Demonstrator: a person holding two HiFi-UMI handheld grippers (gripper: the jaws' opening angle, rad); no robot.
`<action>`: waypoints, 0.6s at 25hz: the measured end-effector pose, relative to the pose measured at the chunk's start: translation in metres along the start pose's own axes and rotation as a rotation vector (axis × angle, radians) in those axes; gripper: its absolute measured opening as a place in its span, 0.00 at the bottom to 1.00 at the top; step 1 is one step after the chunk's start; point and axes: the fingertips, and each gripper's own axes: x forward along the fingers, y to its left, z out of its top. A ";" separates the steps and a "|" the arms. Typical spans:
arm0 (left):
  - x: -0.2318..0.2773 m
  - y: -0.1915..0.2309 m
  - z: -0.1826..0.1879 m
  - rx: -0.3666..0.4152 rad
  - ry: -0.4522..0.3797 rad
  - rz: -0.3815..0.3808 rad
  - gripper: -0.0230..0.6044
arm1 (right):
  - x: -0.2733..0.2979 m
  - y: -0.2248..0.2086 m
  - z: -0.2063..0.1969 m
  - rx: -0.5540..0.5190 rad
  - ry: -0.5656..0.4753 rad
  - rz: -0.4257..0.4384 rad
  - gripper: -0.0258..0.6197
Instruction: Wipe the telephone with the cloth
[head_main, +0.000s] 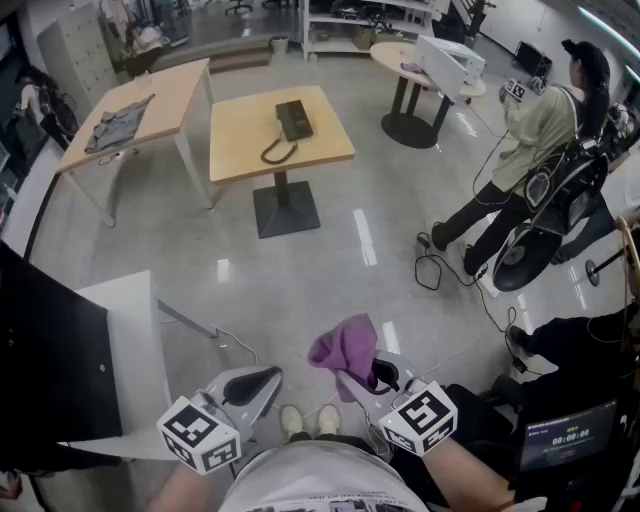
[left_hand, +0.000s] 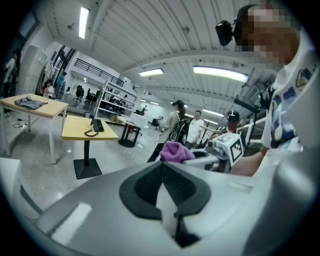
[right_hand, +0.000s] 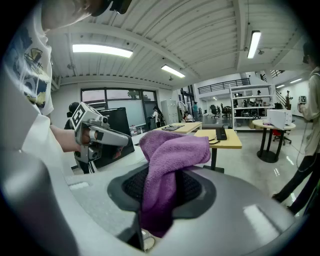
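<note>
A black telephone with a coiled cord lies on a small square wooden table far ahead across the floor; it also shows in the left gripper view as the telephone and in the right gripper view as the telephone. My right gripper is shut on a purple cloth, which bunches up above the jaws; the cloth hangs between the pads. My left gripper is shut with nothing in it, held low beside the right one. Both are close to my body, far from the telephone.
A longer wooden table with a grey garment stands at the left. A person stands at the right near a round table holding a white machine. Cables trail on the floor. A white desk and dark monitor are at my left.
</note>
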 end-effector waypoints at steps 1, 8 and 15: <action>-0.001 0.002 0.001 -0.002 -0.002 0.002 0.04 | 0.002 0.000 0.002 -0.001 0.001 -0.002 0.22; -0.007 0.015 0.001 -0.015 -0.013 -0.004 0.04 | 0.016 0.003 0.003 -0.011 0.028 -0.004 0.22; -0.023 0.030 -0.003 -0.025 -0.021 -0.003 0.04 | 0.029 0.011 0.007 -0.014 0.046 -0.004 0.22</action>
